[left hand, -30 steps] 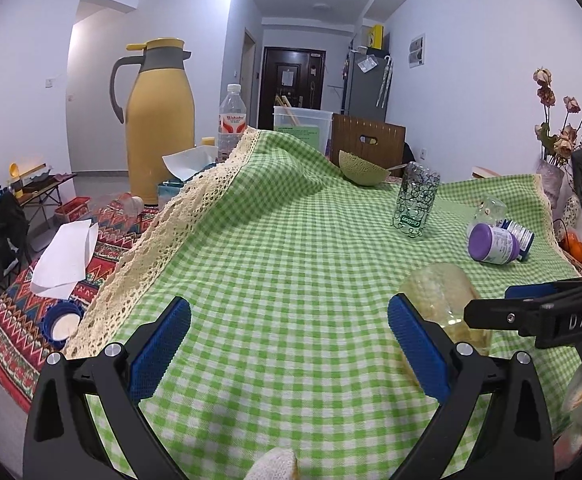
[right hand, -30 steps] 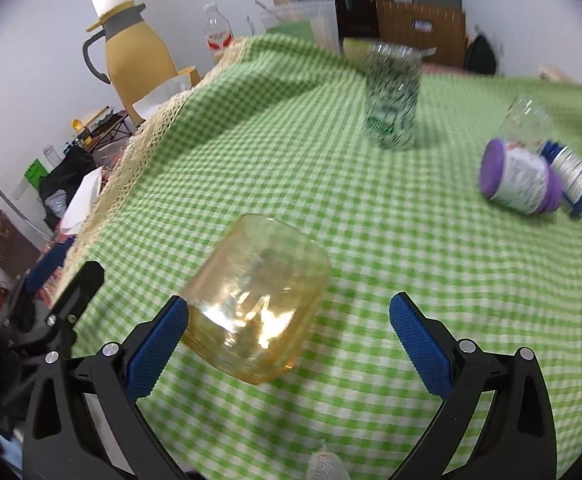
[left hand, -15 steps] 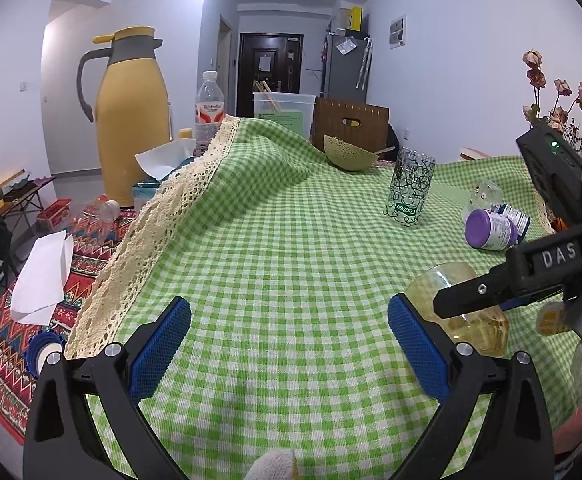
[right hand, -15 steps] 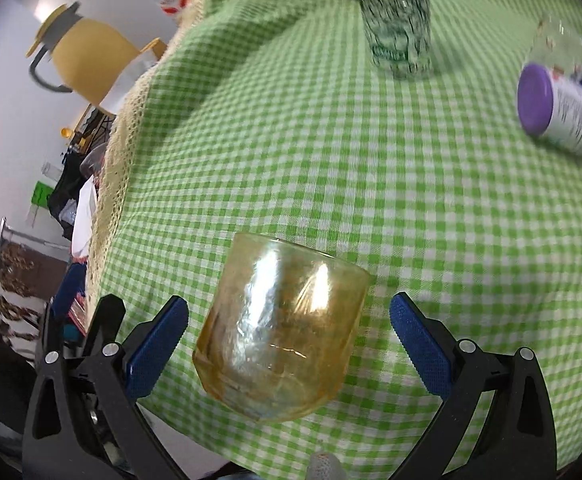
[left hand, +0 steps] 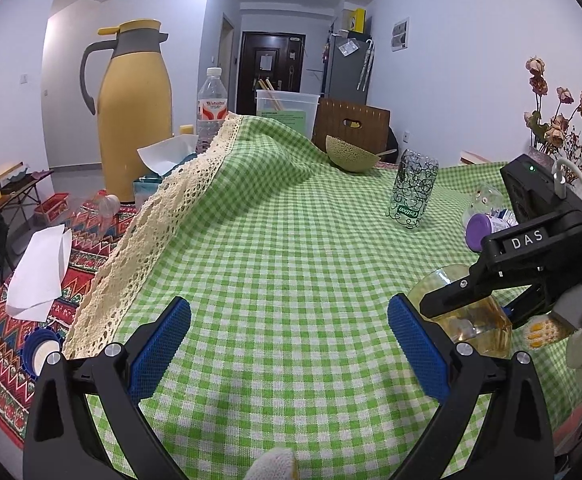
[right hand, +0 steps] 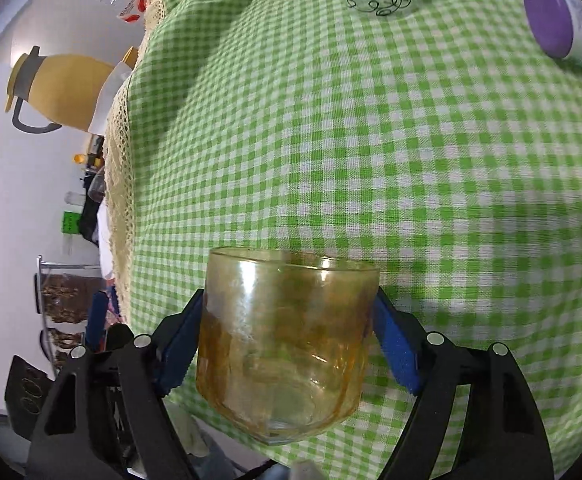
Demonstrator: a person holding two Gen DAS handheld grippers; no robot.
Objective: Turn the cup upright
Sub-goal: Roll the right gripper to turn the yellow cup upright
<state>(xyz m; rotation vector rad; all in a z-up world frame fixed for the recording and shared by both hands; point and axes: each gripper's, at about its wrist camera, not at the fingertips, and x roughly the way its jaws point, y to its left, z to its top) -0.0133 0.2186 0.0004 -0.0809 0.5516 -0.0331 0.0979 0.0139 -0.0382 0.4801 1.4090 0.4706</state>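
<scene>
An amber glass cup (right hand: 287, 344) sits between the blue pads of my right gripper (right hand: 289, 344), which is shut on it; its open mouth points away from the camera, its thick base toward it. In the left wrist view the cup (left hand: 467, 316) lies tilted on the green checked tablecloth (left hand: 275, 248) at the right, held by the black right gripper body (left hand: 531, 256). My left gripper (left hand: 289, 344) is open and empty, low over the cloth, just left of the cup.
An upside-down patterned glass (left hand: 413, 194), a purple-lidded jar (left hand: 481, 230), a small clear bottle (left hand: 487, 196) and a melon half (left hand: 349, 154) lie farther back. A yellow thermos (left hand: 135, 116), water bottle (left hand: 212, 108) and tissues (left hand: 167, 156) stand beyond the lace edge at left.
My right gripper has closed its pads on the amber cup and tipped downward toward the table. The left gripper has stayed open and nearly still.
</scene>
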